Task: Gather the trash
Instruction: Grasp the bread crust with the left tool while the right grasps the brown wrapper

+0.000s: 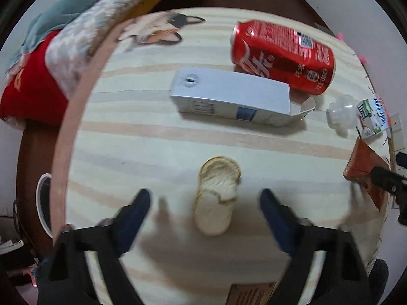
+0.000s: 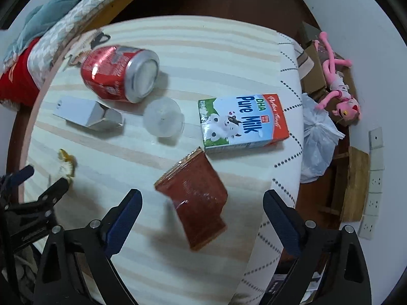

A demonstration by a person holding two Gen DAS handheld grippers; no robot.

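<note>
Desk (image 1: 152, 137): pale striped cloth cover, several pieces of trash lying on it.

Left gripper (image 1: 204, 197): points down at the desk, jaws apart, nothing pressed between the pads. A banana peel (image 1: 217, 193) lies between the blue fingers (image 1: 134, 213), touching neither.

Right gripper (image 2: 202, 197): points down, jaws wide apart, holding nothing. A brown snack wrapper (image 2: 195, 198) lies flat on the desk between its fingers (image 2: 279, 218), clear of both.

Red soda can (image 1: 282, 56): on its side at the far part of the desk, just beyond the grey carton.

Grey carton (image 1: 229, 94): lying flat near the middle of the desk, one end flap open, just beside the can.

Clear plastic cup (image 2: 164, 119): on the desk between the grey carton and the milk carton.

Milk carton (image 2: 243, 122): lying flat, printed face up, far of the brown wrapper, near the desk's right edge.

Off the desk: white plastic bag (image 2: 318, 139) just beside the right edge; pink plush toy (image 2: 335, 86) on the floor beyond it; white bin (image 1: 44, 203) on the floor at the left.
</note>
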